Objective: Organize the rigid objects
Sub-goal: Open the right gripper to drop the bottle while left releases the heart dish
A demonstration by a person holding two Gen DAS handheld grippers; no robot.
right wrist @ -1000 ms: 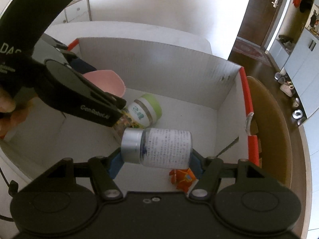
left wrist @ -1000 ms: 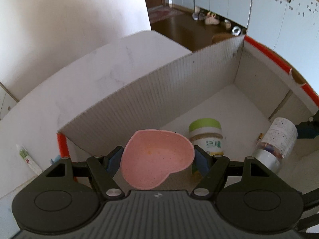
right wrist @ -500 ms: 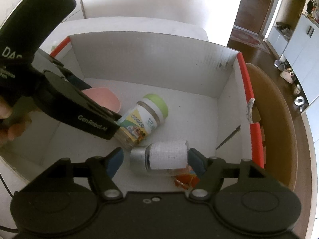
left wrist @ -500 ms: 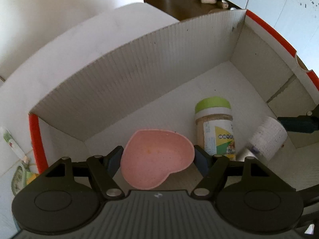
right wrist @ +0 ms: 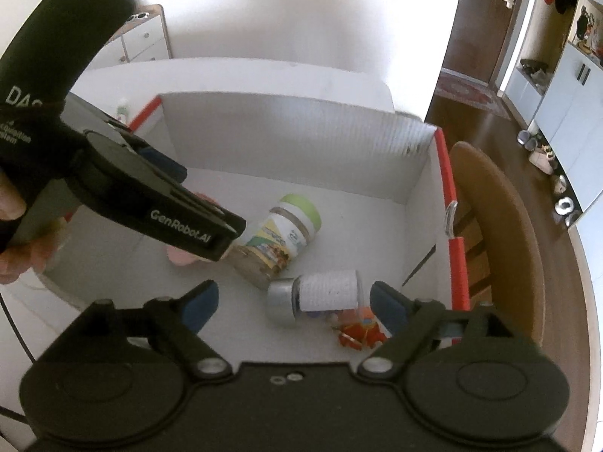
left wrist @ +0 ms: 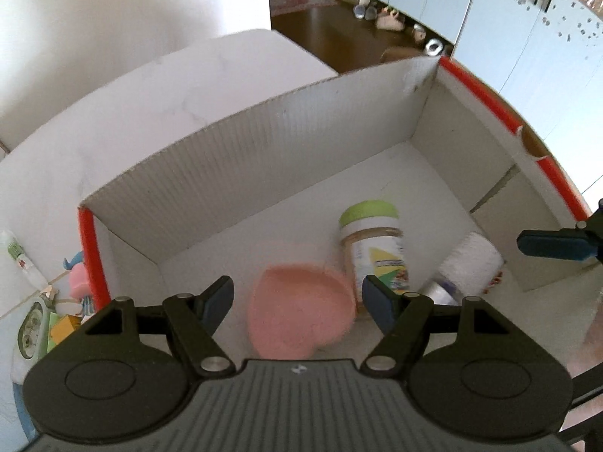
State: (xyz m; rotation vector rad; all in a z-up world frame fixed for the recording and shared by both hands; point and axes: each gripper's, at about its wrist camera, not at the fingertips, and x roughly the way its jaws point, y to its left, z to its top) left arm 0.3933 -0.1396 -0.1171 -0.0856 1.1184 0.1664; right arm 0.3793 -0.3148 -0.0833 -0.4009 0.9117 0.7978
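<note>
Both fingers have just let go: the pink dish [left wrist: 301,316] and the silver-capped bottle [right wrist: 320,295] now lie loose in the box [left wrist: 241,173], dish at nine o'clock of the green-lidded jar [left wrist: 373,248], left gripper [left wrist: 297,301] and right gripper [right wrist: 290,301] gaping wide and empty above, so these two seem put away.

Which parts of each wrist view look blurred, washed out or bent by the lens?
Left wrist view: the pink heart dish is smeared by motion blur, while the box wall stays fairly sharp and its straight red rim bows. Right wrist view: the wall behind the box is blown out to white, and the chair back curves with fisheye distortion.
</note>
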